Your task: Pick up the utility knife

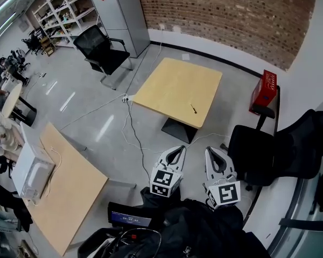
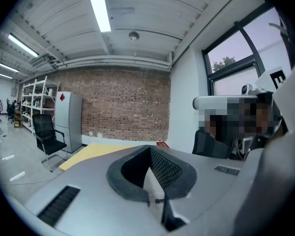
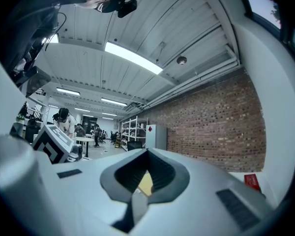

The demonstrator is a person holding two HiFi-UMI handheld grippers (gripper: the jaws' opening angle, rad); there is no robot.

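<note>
The utility knife [image 1: 194,109] is a small dark, slim thing lying near the front right corner of a square light wooden table [image 1: 172,82]. Both grippers are held low in front of me, well short of the table and over the floor. My left gripper [image 1: 181,148] and my right gripper [image 1: 209,150] both point toward the table, jaws shut with nothing between them. The left gripper view shows the left gripper [image 2: 149,147] with its tips together and the table [image 2: 96,150] beyond them. In the right gripper view only a sliver of the table [image 3: 146,183] shows below the right gripper [image 3: 147,151]. Neither gripper view shows the knife.
Two black office chairs [image 1: 258,155] stand to the right of the grippers, and a red box [image 1: 266,90] sits by the wall. A white cable [image 1: 132,128] runs over the floor. Another table [image 1: 70,187] with a white appliance [image 1: 29,168] is at the left, and a black chair [image 1: 104,50] by a grey cabinet [image 1: 121,15].
</note>
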